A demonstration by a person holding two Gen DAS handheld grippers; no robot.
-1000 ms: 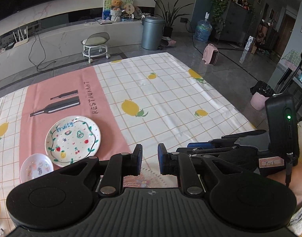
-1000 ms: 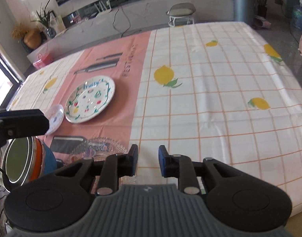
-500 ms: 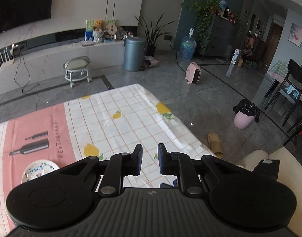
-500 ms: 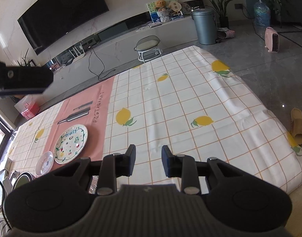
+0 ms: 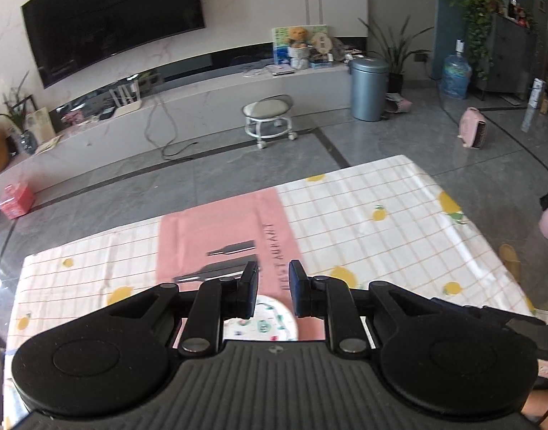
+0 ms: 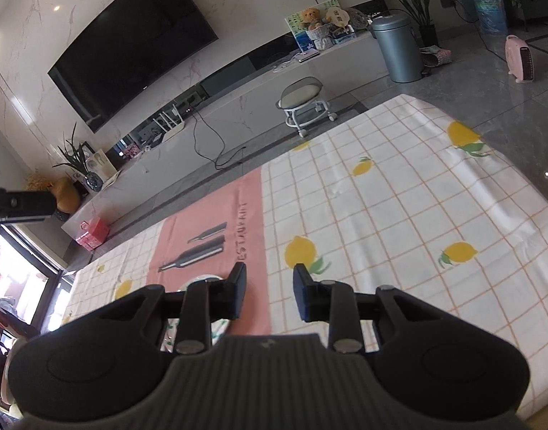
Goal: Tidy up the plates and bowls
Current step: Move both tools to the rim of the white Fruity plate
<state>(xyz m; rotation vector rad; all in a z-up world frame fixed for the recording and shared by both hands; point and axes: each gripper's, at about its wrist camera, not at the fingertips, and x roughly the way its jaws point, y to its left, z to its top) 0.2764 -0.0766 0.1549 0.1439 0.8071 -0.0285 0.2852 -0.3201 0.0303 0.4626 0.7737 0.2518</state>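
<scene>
Hovering above the bench [image 5: 399, 215], both tools are empty. Left tool [image 5: 273, 294]: jaws slightly apart and just been opening, nothing between them. Right tool [image 6: 268, 295]: jaws parted, also just been opening, nothing held. Fruit-print plate [image 5: 270, 324] lies on the cloth's pink strip [image 5: 220, 233], mostly hidden behind the left tool; in the right view only its rim [image 6: 202, 279] peeks out by the left finger.

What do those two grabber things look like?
Both look alike. The left gripper and the right gripper are matte black, each with two round discs, a ribbed grey plate between them, and silver screws on the arms. Their fingers end in dark blue flat pads. No cables or labels show on them.
</scene>
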